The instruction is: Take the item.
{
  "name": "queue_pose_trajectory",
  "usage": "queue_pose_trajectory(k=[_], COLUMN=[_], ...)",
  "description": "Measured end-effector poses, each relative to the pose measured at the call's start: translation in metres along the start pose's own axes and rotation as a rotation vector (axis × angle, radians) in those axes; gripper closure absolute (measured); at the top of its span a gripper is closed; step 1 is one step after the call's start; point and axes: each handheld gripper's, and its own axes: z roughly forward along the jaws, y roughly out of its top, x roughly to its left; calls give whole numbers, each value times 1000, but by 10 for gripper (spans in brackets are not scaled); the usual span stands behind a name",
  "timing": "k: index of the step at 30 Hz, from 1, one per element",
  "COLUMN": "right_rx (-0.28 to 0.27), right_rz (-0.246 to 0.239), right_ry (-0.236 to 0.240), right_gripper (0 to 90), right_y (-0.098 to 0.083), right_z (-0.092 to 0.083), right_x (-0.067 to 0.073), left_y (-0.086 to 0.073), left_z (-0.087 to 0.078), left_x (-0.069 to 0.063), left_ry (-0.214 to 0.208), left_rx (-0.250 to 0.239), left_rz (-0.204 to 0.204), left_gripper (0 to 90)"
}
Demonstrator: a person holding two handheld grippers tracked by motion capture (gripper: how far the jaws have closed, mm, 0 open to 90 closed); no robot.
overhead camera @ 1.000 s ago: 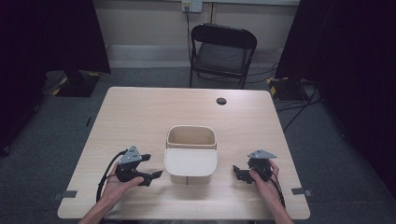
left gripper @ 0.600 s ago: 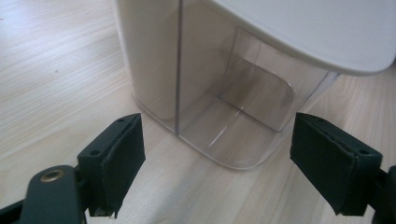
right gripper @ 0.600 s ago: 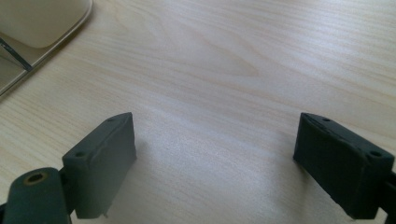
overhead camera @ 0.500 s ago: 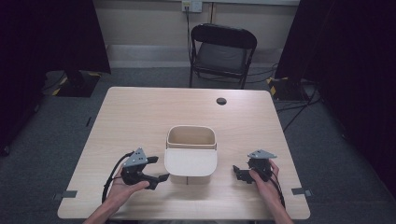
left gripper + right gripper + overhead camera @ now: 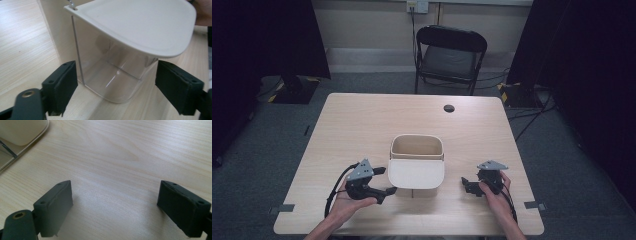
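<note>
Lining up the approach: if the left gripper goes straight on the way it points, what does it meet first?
Probably the container: its clear lower wall sits between the left gripper's open jaws, under the overhanging lid.

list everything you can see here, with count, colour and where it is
bin: 1, cream with a clear front wall, near middle of the table, flap lid swung out toward the person
table: 1, light wood, centre of the room
cable hole: 1, dark, far right part of the tabletop
folding chair: 1, black, behind the table
wall socket: 1, pale, on the wall above the chair
floor tape: 2 pieces, grey, beside the near table corners
left claw: 1, black, open, just left of the bin, jaws toward its clear wall
right claw: 1, black, open over bare table, right of the bin
hands: 2, at the near edge, one on each claw
</note>
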Motion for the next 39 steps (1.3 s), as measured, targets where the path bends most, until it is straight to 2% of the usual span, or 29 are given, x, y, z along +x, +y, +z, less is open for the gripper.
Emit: queue_pose_trajectory(k=[5, 12, 14, 15, 22, 30, 39], right_rx=[0, 0, 0, 0, 0, 0, 0], right_rz=[0, 0, 0, 0, 0, -1, -1], right_ry=[0, 0, 0, 0, 0, 0, 1], right_gripper=[119, 119, 118, 118, 118, 118, 118], right_y=[0, 0, 0, 0, 0, 0, 0], right_z=[0, 0, 0, 0, 0, 0, 0], right_x=[0, 0, 0, 0, 0, 0, 0], left_y=[1, 2, 3, 4, 5, 7, 10], left_z=[0, -1, -1, -1, -1, -2, -4], left_x=[-1, -1, -3, -3, -3, -4, -5], left_ry=[-9, -3, -10, -5, -15, -34, -37], left_rx=[-12, -13, -32, -23, -27, -30, -38], left_rz=[-11, 3, -2, 9, 13, 6, 7], left_gripper=[219, 214, 214, 217, 226, 253, 251])
